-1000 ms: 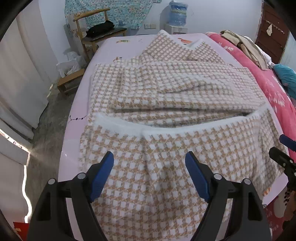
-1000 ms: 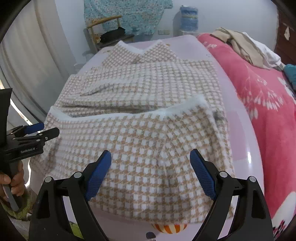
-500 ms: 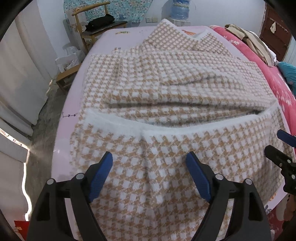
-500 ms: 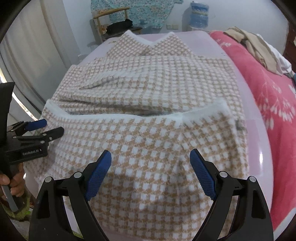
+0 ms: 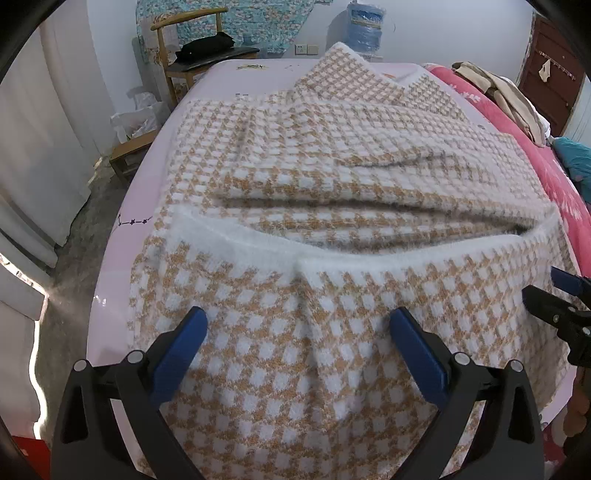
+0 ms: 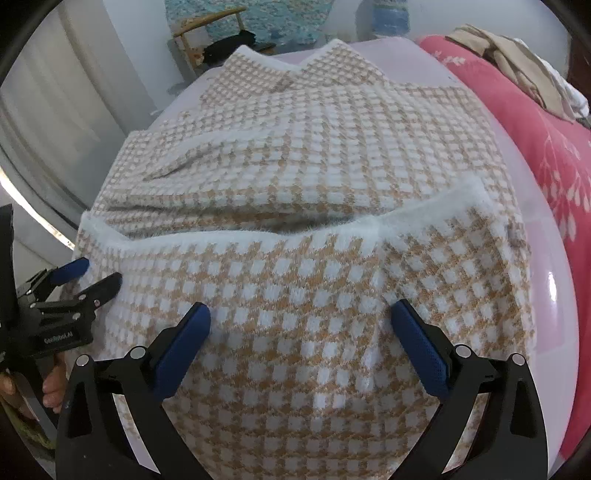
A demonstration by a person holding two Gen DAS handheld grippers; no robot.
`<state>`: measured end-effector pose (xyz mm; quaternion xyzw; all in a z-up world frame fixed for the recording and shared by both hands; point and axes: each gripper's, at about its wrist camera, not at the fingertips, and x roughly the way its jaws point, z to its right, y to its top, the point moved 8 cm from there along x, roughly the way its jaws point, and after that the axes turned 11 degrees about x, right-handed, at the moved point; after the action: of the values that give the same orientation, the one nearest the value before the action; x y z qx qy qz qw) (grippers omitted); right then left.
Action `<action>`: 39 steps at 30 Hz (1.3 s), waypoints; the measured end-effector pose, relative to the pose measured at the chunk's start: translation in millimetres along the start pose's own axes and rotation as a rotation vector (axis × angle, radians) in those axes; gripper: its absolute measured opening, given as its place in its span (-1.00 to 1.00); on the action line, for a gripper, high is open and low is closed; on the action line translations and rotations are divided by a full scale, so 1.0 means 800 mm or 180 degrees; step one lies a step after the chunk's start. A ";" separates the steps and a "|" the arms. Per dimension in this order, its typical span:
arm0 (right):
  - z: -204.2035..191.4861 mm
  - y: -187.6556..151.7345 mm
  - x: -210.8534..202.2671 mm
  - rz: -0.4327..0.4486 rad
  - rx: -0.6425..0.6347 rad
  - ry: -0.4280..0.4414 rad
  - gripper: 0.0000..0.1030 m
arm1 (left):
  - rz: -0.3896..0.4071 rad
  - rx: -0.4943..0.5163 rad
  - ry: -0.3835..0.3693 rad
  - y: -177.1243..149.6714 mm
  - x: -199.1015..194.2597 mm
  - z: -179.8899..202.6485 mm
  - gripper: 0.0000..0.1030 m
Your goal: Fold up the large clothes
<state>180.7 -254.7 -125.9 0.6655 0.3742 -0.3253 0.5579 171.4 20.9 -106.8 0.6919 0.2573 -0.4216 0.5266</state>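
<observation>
A large tan-and-white checked knit garment lies spread on a pale pink table, its sleeves folded across the body and its white-trimmed hem folded up toward the middle. It fills the right wrist view too. My left gripper is open and empty, just above the folded hem part near the table's front. My right gripper is open and empty over the same part, further right. Each gripper shows at the edge of the other's view, the right one and the left one.
A pink flowered bedspread with a pile of clothes lies to the right. A wooden chair with a dark item and a water bottle stand at the back. White curtains and bare floor are to the left.
Both grippers have moved forward and down toward the garment, which now looks larger. The hem fold lies the same. Both grippers stay open.
</observation>
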 end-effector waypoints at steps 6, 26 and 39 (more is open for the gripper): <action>-0.003 0.002 0.001 -0.0070 -0.0018 0.0081 0.84 | 0.0061 0.0119 0.0080 0.001 -0.001 0.002 0.89; -0.029 0.300 -0.033 0.0369 -0.0343 0.0399 0.82 | 0.1159 0.0244 -0.0437 0.309 -0.039 -0.058 0.77; 0.002 0.408 0.163 -0.0547 0.0436 0.0432 -0.20 | 0.0328 -0.0240 -0.0861 0.442 0.164 -0.038 0.39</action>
<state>528.1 -270.3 -74.0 0.6880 0.4436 -0.3509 0.4547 530.8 -72.1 -35.2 0.6207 0.1638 -0.4735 0.6031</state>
